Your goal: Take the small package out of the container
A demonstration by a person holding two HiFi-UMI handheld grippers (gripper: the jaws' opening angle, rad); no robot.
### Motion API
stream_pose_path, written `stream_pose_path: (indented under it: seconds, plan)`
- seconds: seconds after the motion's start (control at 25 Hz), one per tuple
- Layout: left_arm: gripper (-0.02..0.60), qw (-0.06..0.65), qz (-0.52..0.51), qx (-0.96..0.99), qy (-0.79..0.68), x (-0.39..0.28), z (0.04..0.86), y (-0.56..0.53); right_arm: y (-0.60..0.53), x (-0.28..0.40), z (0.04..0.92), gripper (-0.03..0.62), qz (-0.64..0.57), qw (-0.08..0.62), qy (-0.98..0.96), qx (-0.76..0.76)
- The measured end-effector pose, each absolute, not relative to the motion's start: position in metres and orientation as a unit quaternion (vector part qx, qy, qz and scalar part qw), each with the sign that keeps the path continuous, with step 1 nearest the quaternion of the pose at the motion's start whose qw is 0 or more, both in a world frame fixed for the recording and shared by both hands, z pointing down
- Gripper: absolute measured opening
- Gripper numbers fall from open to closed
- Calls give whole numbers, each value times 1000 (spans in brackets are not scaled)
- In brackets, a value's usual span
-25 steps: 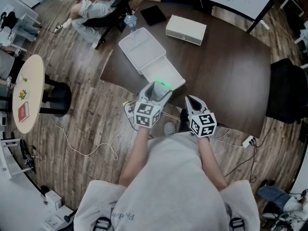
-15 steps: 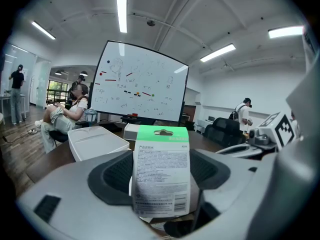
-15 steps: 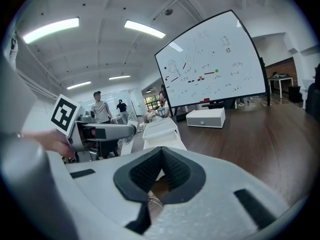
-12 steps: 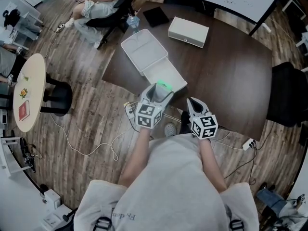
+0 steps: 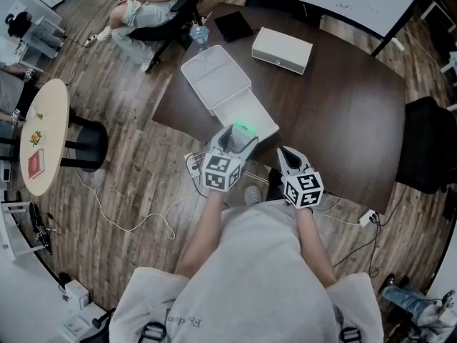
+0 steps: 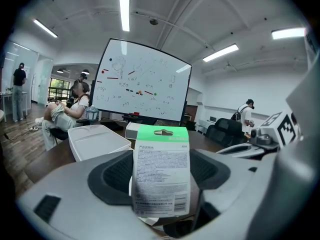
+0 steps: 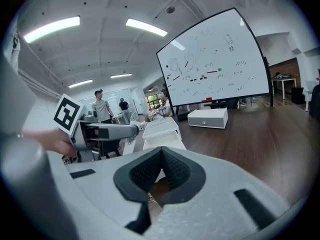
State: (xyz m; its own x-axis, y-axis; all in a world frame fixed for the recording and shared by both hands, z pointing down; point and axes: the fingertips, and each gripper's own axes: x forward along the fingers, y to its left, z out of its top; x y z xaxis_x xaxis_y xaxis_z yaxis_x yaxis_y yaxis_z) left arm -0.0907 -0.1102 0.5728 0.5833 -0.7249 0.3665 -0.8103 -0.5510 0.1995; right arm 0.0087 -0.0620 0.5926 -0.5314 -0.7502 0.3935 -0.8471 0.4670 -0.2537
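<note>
My left gripper (image 5: 238, 136) is shut on the small package (image 6: 161, 169), a flat white card with a green top (image 5: 244, 128) and fine print, held upright between the jaws. It hangs over the near end of the open white container (image 5: 243, 113), which lies at the table's near left edge; its lid (image 5: 214, 76) is folded back. The container's lid (image 6: 97, 140) shows left of the package in the left gripper view. My right gripper (image 5: 287, 157) is shut and empty, to the right over the table's front edge. Its dark pads (image 7: 165, 171) meet with nothing between them.
A closed white box (image 5: 282, 49) and a black pad (image 5: 233, 25) lie at the back of the dark table (image 5: 343, 113). A person sits at the far left (image 5: 139, 6). A round table (image 5: 41, 134), floor cables (image 5: 136, 224), a black chair (image 5: 428, 141) surround it.
Both grippers and the package hold nearly the same place; the view has only shifted slightly.
</note>
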Motion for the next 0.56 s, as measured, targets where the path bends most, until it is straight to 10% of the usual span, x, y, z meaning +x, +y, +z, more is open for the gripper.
stream_pose_path:
  seconds: [0.56]
  plan:
    - [341, 183, 123, 867, -448, -92, 574, -126, -81, 9, 594, -3, 219, 118, -851, 462]
